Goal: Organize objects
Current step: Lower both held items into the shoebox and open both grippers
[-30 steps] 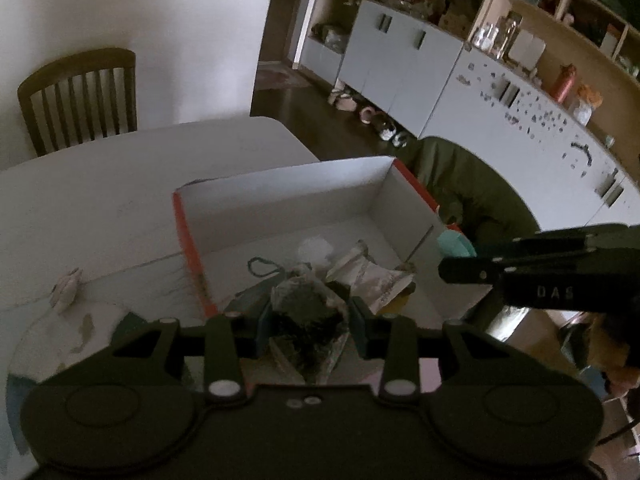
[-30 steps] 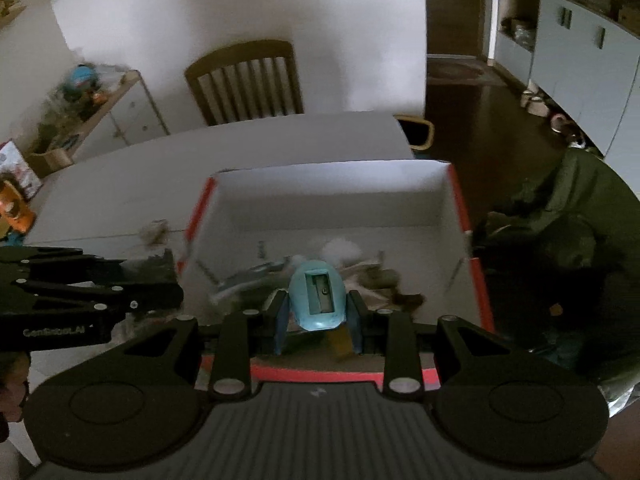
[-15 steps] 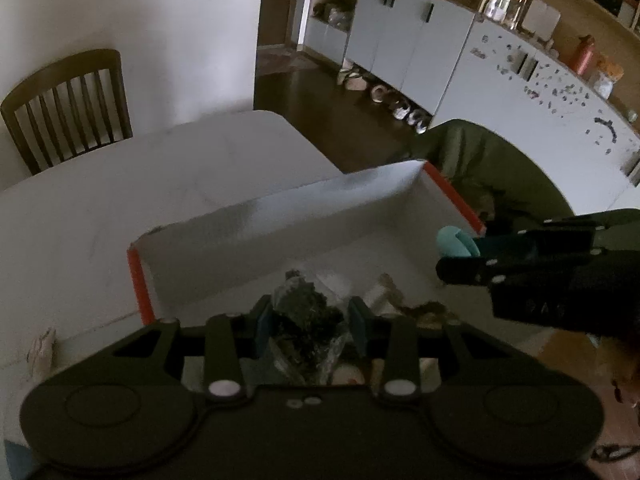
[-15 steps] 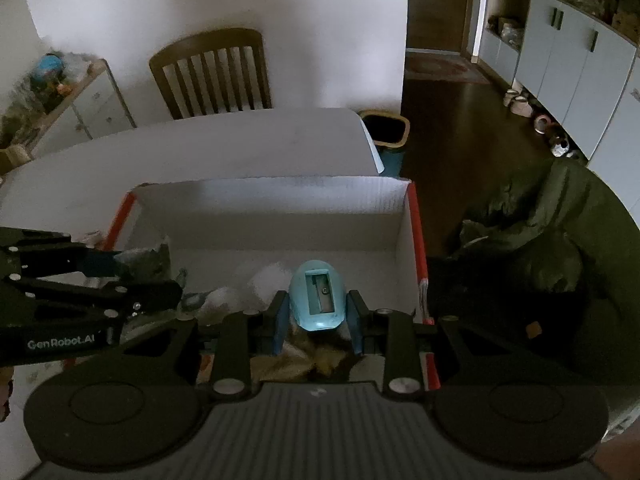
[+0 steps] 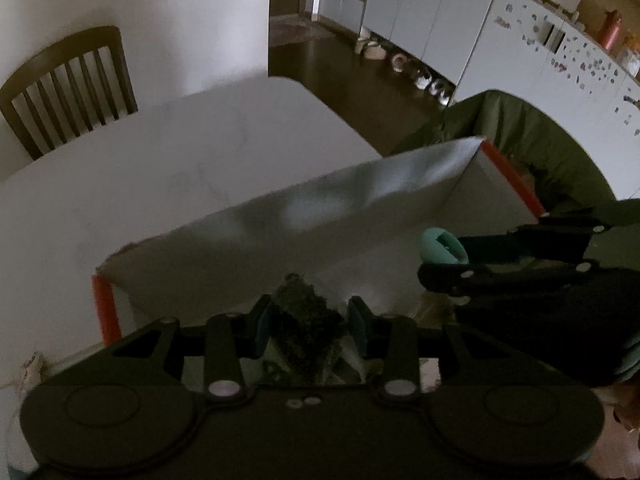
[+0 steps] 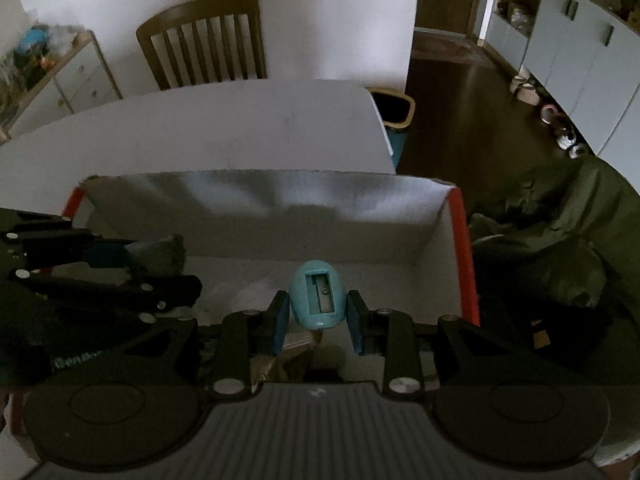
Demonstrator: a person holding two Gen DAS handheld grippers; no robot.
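A white cardboard box [image 5: 360,196] with orange edges sits on the white table; it also shows in the right wrist view [image 6: 256,196]. My left gripper [image 5: 308,320] is shut on a clear bag of dark green stuff [image 5: 306,320] and holds it over the box's near part. My right gripper [image 6: 318,316] is shut on a light blue pencil sharpener [image 6: 318,300] over the box. The sharpener [image 5: 442,246] shows at the right in the left wrist view. The left gripper and bag [image 6: 158,254] show at the left in the right wrist view.
Paper scraps lie on the box floor [image 6: 296,354]. A wooden chair [image 6: 204,40] stands behind the white table [image 6: 200,128]. A dark green coat [image 6: 560,240] hangs to the right of the box. White cabinets [image 5: 440,20] line the far wall.
Both grippers have moved forward over the box with their loads still held. The box's far wall looks closer and the items on its floor have dropped out of sight.
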